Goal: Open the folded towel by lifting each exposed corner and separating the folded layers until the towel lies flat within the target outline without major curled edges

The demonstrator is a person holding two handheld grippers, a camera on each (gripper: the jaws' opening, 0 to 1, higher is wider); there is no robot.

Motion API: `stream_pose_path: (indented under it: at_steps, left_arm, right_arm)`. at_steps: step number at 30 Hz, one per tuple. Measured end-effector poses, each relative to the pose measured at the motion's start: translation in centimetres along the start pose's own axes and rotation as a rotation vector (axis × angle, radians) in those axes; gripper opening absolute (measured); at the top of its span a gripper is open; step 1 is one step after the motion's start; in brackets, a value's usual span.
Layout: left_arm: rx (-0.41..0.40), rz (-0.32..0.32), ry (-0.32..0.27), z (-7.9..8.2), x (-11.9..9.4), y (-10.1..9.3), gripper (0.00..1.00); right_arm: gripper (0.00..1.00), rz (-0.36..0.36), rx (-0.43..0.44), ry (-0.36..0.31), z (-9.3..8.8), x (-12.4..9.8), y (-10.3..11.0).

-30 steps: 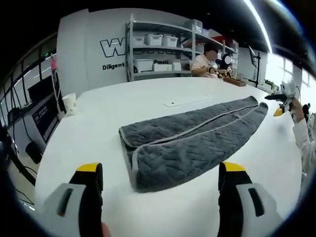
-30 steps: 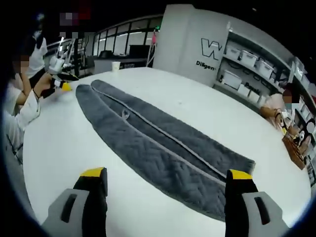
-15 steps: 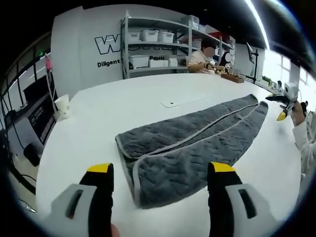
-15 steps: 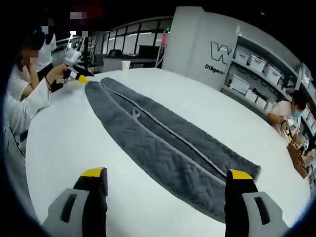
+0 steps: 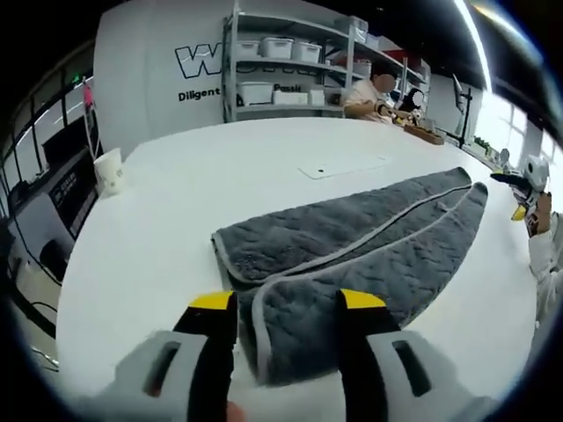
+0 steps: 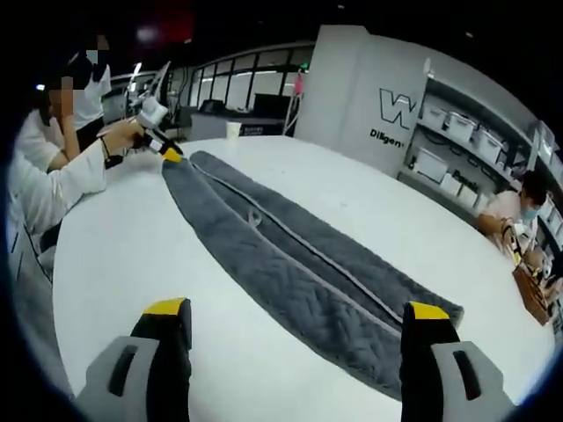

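Left tool (image 5: 286, 308) straddles towel (image 5: 352, 251) corner, perhaps touching; cup (image 5: 109, 170) well apart.

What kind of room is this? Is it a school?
Probably a workshop or lab, not a school. A metal shelf rack holds white storage bins, a wall carries big company lettering, and people work at a big white table where a grey towel lies.
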State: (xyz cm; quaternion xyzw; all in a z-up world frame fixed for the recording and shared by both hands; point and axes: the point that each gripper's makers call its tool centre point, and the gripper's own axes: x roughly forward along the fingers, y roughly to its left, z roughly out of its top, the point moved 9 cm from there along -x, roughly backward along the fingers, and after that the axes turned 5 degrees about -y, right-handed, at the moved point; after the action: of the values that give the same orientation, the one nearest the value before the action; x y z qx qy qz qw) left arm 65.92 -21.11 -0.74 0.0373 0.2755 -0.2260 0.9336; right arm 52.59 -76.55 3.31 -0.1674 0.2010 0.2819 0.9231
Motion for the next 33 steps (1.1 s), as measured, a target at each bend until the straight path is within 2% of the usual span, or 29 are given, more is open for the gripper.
stream_pose_path:
  at_steps: [7,13,18,25,27,29,33]
  left_arm:
    - [-0.014,-0.008,0.03,-0.2,0.5,0.6,0.23]
    - [-0.022,-0.009,0.015,-0.1,0.6,1.3,0.11]
    - [0.002,-0.024,0.0,0.0,0.4,1.0,0.08]
    - [0.092,-0.104,-0.112,0.6,-0.9,0.1,0.07]
    - [0.096,-0.136,-0.134,0.5,-1.6,0.2,0.07]
    - [0.099,-0.139,-0.136,0.3,-1.9,0.4,0.07]
    - [0.189,-0.158,-0.165,-0.1,-2.8,0.3,0.07]
  right_arm:
    - [0.99,0.011,-0.007,0.0,0.1,0.1,0.2]
    - [0.99,0.013,-0.008,0.0,0.0,0.1,0.3]
    - [0.99,0.01,-0.008,-0.001,0.0,0.1,0.3]
    - [0.99,0.014,-0.01,-0.001,0.0,0.1,0.3]
    - [0.99,0.012,-0.01,-0.003,0.1,0.1,0.3]
    - [0.99,0.012,-0.011,-0.005,0.2,0.1,0.2]
    - [0.99,0.011,-0.012,-0.008,0.3,0.0,0.3]
